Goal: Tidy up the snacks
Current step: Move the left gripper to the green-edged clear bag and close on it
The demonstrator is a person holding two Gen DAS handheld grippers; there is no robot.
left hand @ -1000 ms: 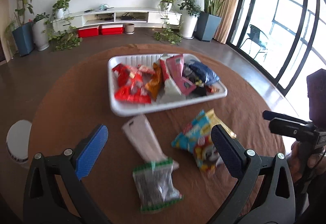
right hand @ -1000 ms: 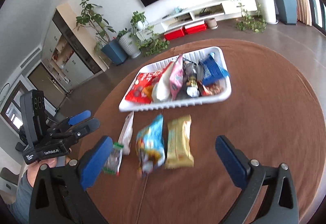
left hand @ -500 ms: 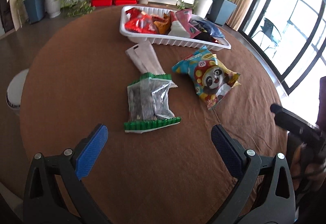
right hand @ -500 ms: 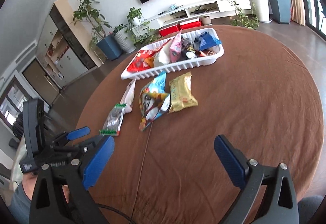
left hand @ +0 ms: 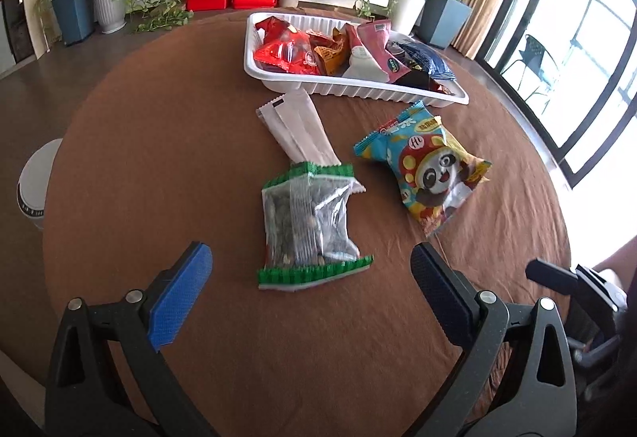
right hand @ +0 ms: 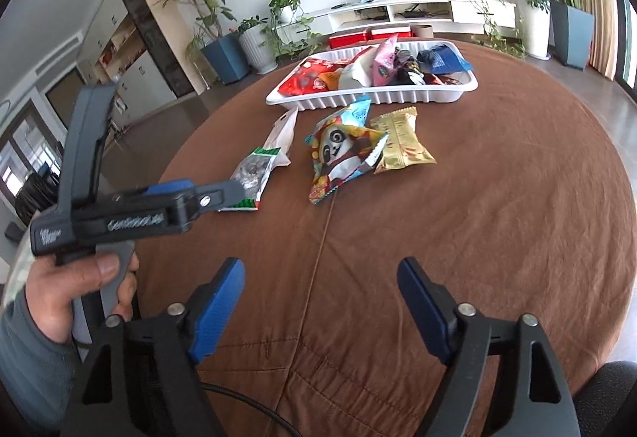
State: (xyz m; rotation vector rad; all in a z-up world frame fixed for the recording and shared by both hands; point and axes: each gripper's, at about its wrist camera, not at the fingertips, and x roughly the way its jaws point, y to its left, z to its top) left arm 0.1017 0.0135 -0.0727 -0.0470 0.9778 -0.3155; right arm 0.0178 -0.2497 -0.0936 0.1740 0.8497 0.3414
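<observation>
Nearest the left gripper (left hand: 311, 291), a clear plastic packet of dark seeds with green serrated ends (left hand: 308, 226) lay flat on the brown round tablecloth (left hand: 159, 142), its long axis running from the gripper toward the white ribbed plastic tray (left hand: 358, 88) of snacks, its far end overlapping a white paper sachet (left hand: 296, 128). Beside it lay a blue panda-print snack bag (left hand: 426, 168) over a gold foil pack (right hand: 400, 142). Both the left and the right gripper (right hand: 320, 307) had their jaws spread wide but closing, nothing between the blue pads, neither touching a snack.

1. Brown tablecloth (left hand: 167, 126).
2. White ribbed tray (left hand: 358, 88) at far edge, red, orange, pink, navy packets inside.
3. Clear seed bag (left hand: 308, 226), green borders.
4. Blue-yellow panda packet (left hand: 426, 166).
5. Gold packet (right hand: 400, 142).
6. Plain white pouch (left hand: 298, 126).
</observation>
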